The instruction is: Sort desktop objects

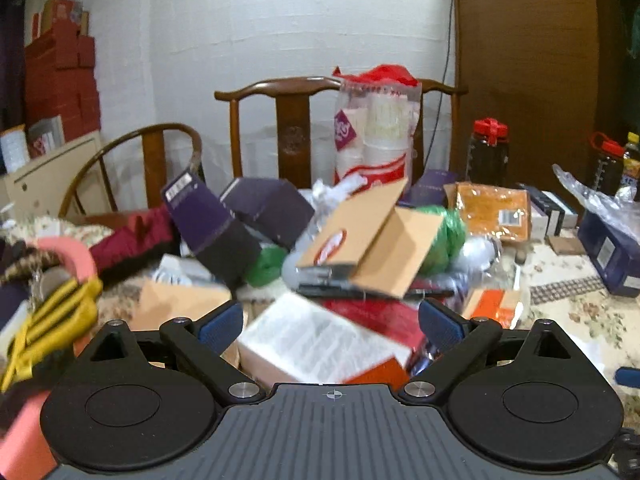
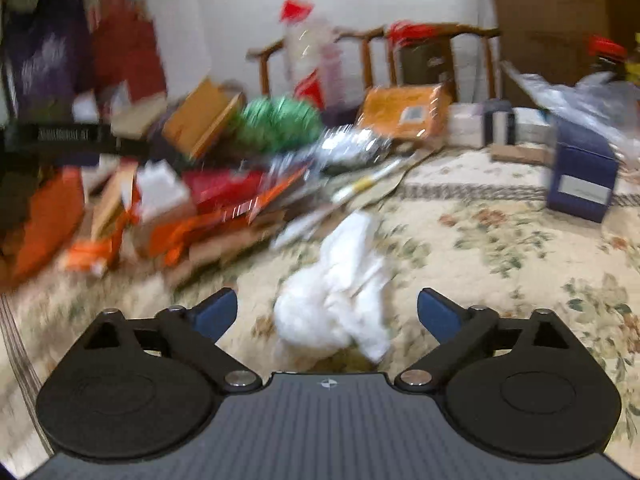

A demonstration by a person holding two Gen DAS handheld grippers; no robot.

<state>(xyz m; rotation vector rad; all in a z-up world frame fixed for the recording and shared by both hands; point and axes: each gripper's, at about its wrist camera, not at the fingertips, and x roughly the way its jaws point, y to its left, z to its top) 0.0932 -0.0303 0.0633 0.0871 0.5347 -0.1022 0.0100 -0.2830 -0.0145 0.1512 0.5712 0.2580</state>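
**White tissue wad under the right gripper, boxed clutter under the left**

White and crumpled, a wad of tissue paper [image 2: 336, 300] lies on the floral tablecloth [image 2: 500, 248], on the bare stretch toward the near edge of the table, just ahead of the right gripper [image 2: 327, 312]. Its jaws stand wide, blue pads to either side of the wad and apart from it, holding nothing. The picture is smeared, so whether the pads touch the cloth cannot be told.

The wad looks feather-light, soft and easily squashed; it will likely compress to almost nothing, so a grip across its thick lower lump seems safer than one on the loose upper flap, which could tear or slip free.

The left gripper [image 1: 331, 322] hovers over the heap in the middle of the table, its jaws likewise wide and empty. Directly between its pads sits a white and red carton [image 1: 320, 340], tilted, with an orange corner. It appears stiff and light, with flat faces that suit a squeeze across its short sides, though its printed skin may be slick. Behind it a folded cardboard flap [image 1: 384, 248] leans over a green bag [image 1: 448, 236], and a purple box [image 1: 212, 220] tips against another.

Farther back stand a sleeve of paper cups [image 1: 376, 132], a dark jar with a red lid [image 1: 487, 152] and an orange packet [image 1: 494, 208]. A navy box [image 2: 580, 176] sits alone toward the right edge.
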